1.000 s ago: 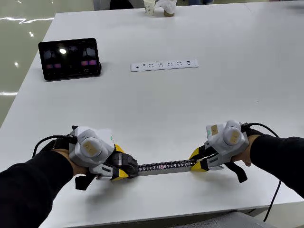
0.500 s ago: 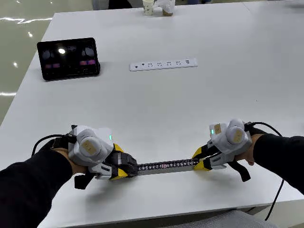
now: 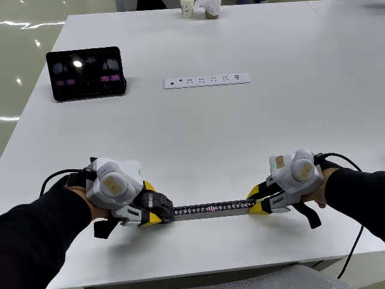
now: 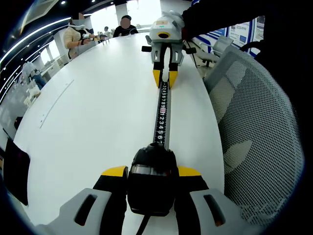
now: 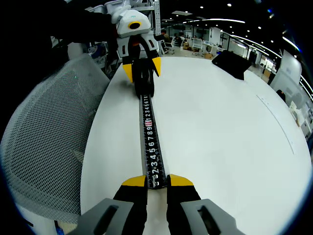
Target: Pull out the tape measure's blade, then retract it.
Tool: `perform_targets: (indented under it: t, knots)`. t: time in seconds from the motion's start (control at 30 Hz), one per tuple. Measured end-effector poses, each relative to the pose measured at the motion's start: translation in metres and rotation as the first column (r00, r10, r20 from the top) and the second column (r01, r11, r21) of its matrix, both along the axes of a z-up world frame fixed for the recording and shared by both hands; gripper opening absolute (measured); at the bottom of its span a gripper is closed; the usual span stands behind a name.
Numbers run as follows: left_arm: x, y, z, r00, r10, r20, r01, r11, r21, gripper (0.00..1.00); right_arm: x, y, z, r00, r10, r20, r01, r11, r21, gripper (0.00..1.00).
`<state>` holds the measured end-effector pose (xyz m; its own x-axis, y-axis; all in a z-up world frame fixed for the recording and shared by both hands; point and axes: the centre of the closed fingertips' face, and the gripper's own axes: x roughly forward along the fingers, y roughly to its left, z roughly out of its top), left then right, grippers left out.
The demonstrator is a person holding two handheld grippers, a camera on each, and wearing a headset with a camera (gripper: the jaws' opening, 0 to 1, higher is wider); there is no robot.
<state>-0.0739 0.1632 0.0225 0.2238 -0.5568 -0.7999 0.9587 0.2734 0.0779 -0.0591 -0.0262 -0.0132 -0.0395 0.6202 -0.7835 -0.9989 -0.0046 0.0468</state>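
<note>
The black tape measure case sits on the white table, with my left gripper shut on it. Its black blade with white numbers runs flat along the table from the case to my right gripper, which is shut on the blade's end. The left gripper view shows the right gripper far along the blade. In the right gripper view the case stands at the blade's far end between the left gripper's yellow tips.
A dark tablet stands at the back left of the white table. A white power strip lies mid-table. Cups sit at the far edge. The near table edge and a mesh chair are close by.
My right gripper has moved to the right with the blade's end, and more blade shows out of the case. The left gripper and case stayed put.
</note>
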Motion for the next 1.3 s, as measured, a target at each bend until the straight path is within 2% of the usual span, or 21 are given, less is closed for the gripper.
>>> perform_targets:
  t: [1.3]
  knots:
    - [-0.001, 0.001, -0.001, 1.0, -0.007, -0.002, 0.007, 1.0, 0.009, 0.31, 0.004, -0.022, 0.0, 1.0, -0.019, 0.001, 0.019, 1.0, -0.015, 0.11]
